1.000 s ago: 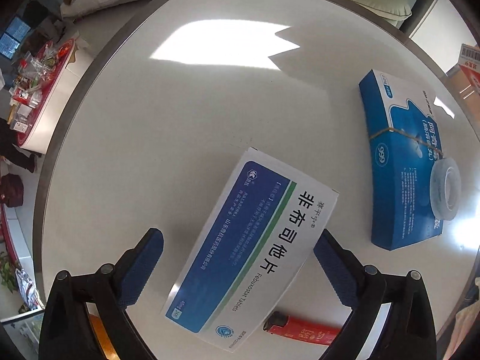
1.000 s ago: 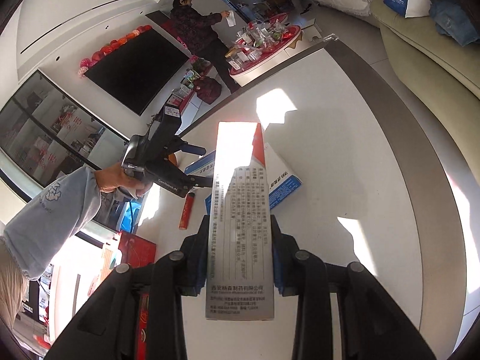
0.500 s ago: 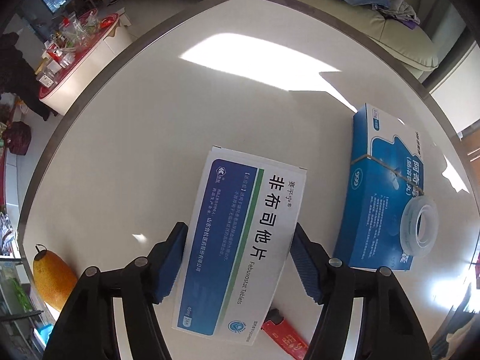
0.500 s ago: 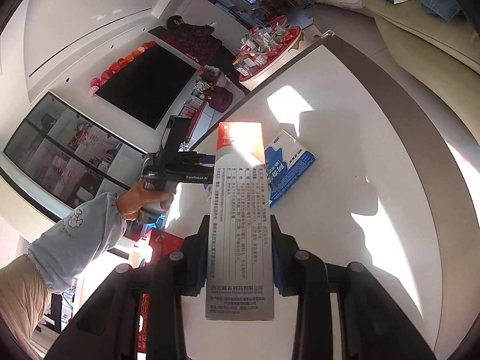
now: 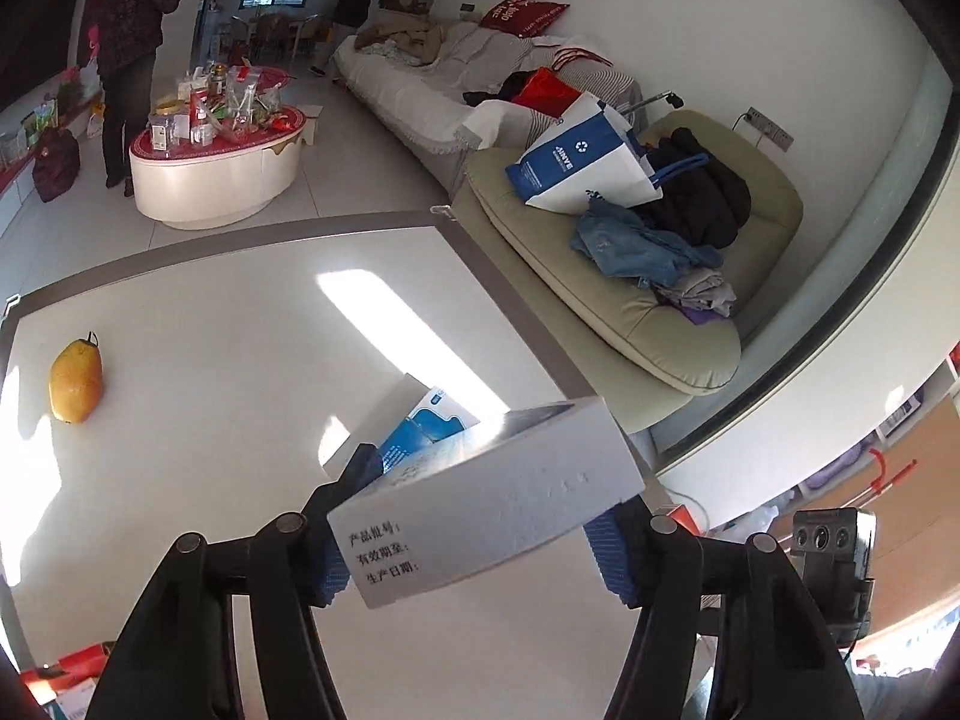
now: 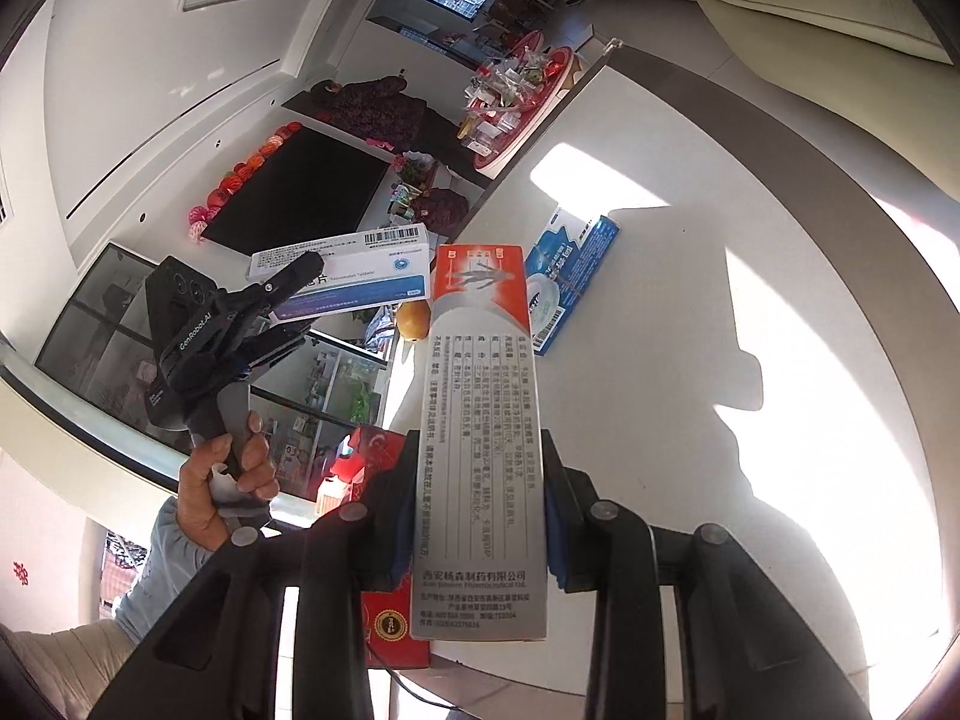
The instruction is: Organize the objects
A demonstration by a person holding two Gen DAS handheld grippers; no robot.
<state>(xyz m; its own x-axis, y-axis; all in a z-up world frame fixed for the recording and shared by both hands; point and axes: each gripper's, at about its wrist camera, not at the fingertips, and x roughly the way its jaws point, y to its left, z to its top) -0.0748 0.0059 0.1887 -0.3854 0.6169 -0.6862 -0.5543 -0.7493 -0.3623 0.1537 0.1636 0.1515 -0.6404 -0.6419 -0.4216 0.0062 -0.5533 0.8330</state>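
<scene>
While its claw [image 5: 480, 546] grips, white box [image 5: 492, 498] hides blue box [image 5: 420, 429].

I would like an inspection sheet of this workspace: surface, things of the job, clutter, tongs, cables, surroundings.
Surface: white table with grey edge, sun patches on it.
Job's things: white and blue tablet box lifted in the left tongs; silver and red box in the right tongs; blue box lying on the table with a tape roll on it.
Clutter: yellow fruit on the table.
Tongs: left closing, pads on the tablet box; right shut on its box.
Cables: dark cable below the table edge.
Surroundings: sofa piled with clothes, two people standing far off.
</scene>
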